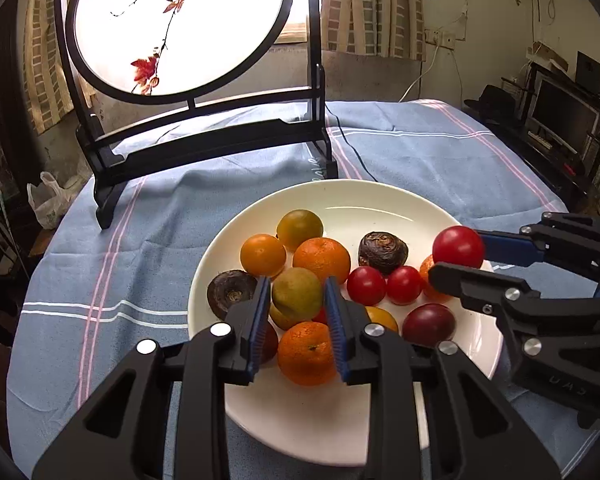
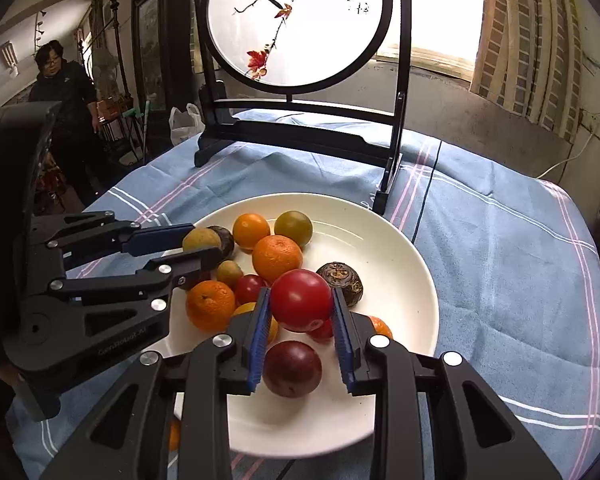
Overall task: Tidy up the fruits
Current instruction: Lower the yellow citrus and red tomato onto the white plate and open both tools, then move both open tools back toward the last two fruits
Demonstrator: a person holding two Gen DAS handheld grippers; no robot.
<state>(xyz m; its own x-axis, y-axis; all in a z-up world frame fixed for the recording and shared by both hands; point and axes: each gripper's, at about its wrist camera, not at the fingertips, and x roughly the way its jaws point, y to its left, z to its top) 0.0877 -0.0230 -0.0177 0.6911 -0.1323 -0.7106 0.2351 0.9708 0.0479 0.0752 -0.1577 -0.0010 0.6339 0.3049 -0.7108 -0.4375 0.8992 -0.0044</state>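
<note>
A white plate on the blue cloth holds several fruits: mandarins, cherry tomatoes, a dark purple fruit and brown water chestnuts. My left gripper is shut on a yellow-green fruit, held just above the pile at the plate's left. The right wrist view shows the same left gripper and fruit from the side. My right gripper is shut on a red tomato over the plate. In the left wrist view the right gripper carries that tomato above the plate's right rim.
A round painted screen on a black stand stands at the back of the table, with a black cable running toward the plate. A person stands beyond the table's far left. A plastic bag lies off the left edge.
</note>
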